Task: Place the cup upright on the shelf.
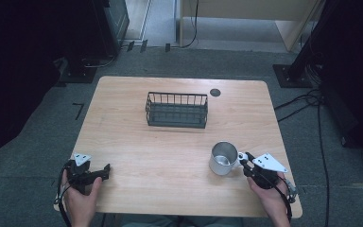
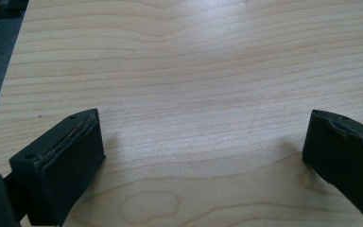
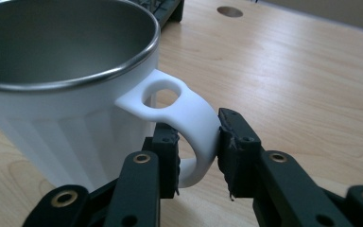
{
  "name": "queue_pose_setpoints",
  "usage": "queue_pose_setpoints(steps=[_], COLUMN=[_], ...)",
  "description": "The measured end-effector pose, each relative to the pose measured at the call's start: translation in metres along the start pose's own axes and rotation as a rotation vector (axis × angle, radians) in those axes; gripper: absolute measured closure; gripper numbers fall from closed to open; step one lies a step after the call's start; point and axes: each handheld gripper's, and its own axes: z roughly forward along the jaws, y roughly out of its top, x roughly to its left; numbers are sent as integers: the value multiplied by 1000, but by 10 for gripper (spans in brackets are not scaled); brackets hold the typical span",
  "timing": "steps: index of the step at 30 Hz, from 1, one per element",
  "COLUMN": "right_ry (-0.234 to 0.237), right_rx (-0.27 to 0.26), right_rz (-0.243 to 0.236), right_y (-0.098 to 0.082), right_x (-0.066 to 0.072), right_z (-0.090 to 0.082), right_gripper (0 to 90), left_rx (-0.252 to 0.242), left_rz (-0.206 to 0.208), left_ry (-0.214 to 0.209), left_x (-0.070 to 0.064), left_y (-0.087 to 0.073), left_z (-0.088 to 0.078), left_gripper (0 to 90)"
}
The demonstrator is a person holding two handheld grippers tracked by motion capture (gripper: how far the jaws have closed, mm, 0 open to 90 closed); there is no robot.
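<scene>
A white mug (image 1: 223, 158) with a steel-lined inside stands upright on the wooden table (image 1: 160, 151), near the front right. Its white loop handle (image 3: 189, 118) points toward my right gripper (image 1: 244, 160). In the right gripper view the two black pads (image 3: 234, 146) sit on either side of the handle's outer curve and press on it, so my right gripper (image 3: 198, 151) is shut on the handle. My left gripper (image 1: 107, 171) rests at the front left corner, held by a hand. Its jaws stand wide apart over bare wood, so the left gripper (image 2: 203, 142) is open.
A black wire basket (image 1: 177, 124) stands behind the middle of the table, and its corner shows beyond the mug (image 3: 168, 7). A round dark cable hole (image 1: 215, 92) lies near the far edge. Grey carpet, cables and dark stands surround the table.
</scene>
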Motion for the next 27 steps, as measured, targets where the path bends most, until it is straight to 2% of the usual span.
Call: queue_pose_setpoints(steps=[5,9,12,15,22,27], right_ry=[-25,-72,-88,-89,-107,-101], right_rx=[-45,-87,-108,-111,-119,-129], right_rz=[-4,-69,-87,-79,-108,-106], right_y=[4,7,9,12,19,26], right_x=[6,12,15,15,20,22], right_z=[-2,-1,0,0,4,9], right_gripper=[749,775,792,801,799,798], left_rx=[0,0,0,0,0,0], left_rz=[0,0,0,0,0,-1], left_ry=[0,0,0,0,0,0], left_x=[0,0,0,0,0,0], left_y=[0,0,0,0,0,0], left_z=[0,0,0,0,0,0], left_gripper=[0,0,0,0,0,0])
